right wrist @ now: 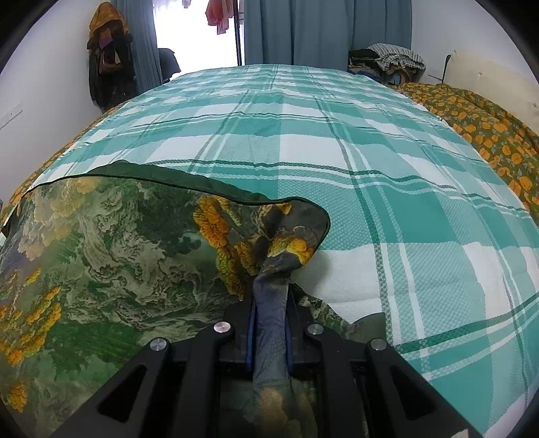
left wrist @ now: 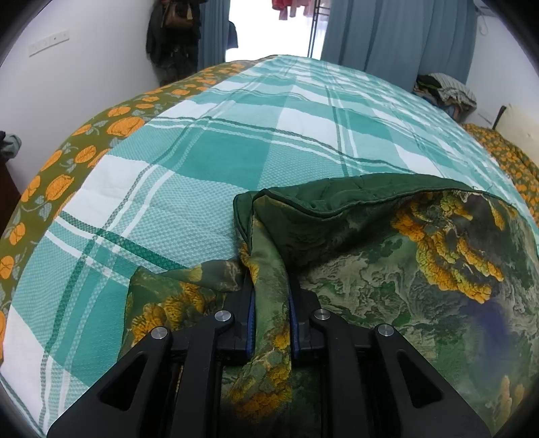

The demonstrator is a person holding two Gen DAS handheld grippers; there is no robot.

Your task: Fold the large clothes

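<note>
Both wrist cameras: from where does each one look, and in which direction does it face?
Left wrist: sits on the left claw, looks along its fingers over the plaid bed cover to the curtains; claw shut on the green scarf.
Right wrist: sits on the right claw, faces the same way; claw shut on the scarf.
Shared: scarf, bed cover, curtains.

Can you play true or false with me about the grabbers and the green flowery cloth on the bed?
1. Both grabbers pinch the cloth. True: the left gripper and the right gripper each have it bunched between their fingers.
2. The bed cover is red with dots. False: it is teal and white checks.
3. The cloth has yellow flowers. True.
4. The curtains are yellow. False: they are blue-grey.
5. The cloth hides the whole bed. False: most of the cover shows beyond it.
</note>
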